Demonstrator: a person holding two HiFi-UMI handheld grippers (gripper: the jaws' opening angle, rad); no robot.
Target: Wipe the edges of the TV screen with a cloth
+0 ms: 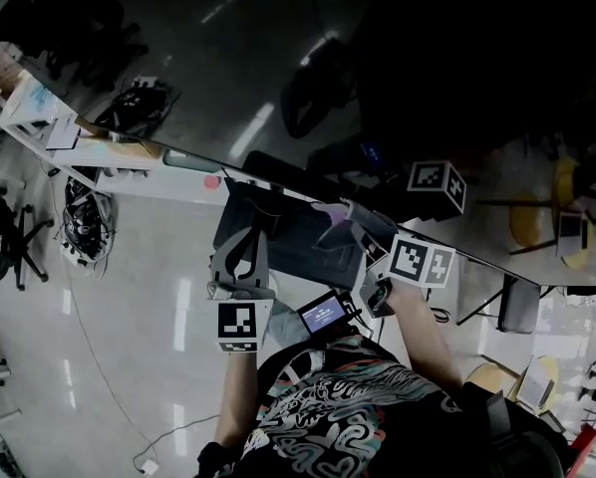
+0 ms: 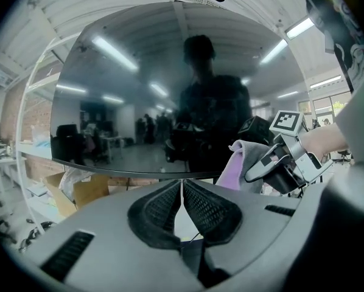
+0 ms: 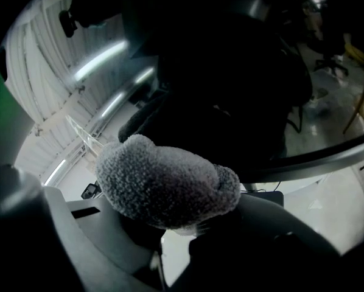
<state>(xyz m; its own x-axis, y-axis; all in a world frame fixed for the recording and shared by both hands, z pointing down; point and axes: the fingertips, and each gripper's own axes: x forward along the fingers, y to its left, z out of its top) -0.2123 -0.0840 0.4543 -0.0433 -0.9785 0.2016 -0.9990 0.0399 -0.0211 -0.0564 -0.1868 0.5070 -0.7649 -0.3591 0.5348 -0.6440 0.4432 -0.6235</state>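
Observation:
The TV screen [image 1: 278, 58] is a large dark glossy panel, and its lower edge [image 1: 193, 162] runs slantwise across the head view. My right gripper [image 1: 350, 223] is shut on a fuzzy grey-lilac cloth [image 1: 333, 212] and holds it against that lower edge. In the right gripper view the cloth [image 3: 164, 184] fills the space between the jaws, with the TV edge [image 3: 328, 157] just beyond. My left gripper [image 1: 244, 252] hovers below the edge, to the left of the cloth, shut and holding nothing. From the left gripper view, the screen [image 2: 139, 96] fills the frame, and the cloth [image 2: 235, 162] is at the right.
White shelving [image 1: 39, 118] with papers stands at the left, with a tangle of cables [image 1: 84, 227] and an office chair [image 1: 4, 242] on the floor below. A small lit display [image 1: 323, 315] hangs at the person's chest. Cardboard boxes [image 2: 78, 190] lie under the screen.

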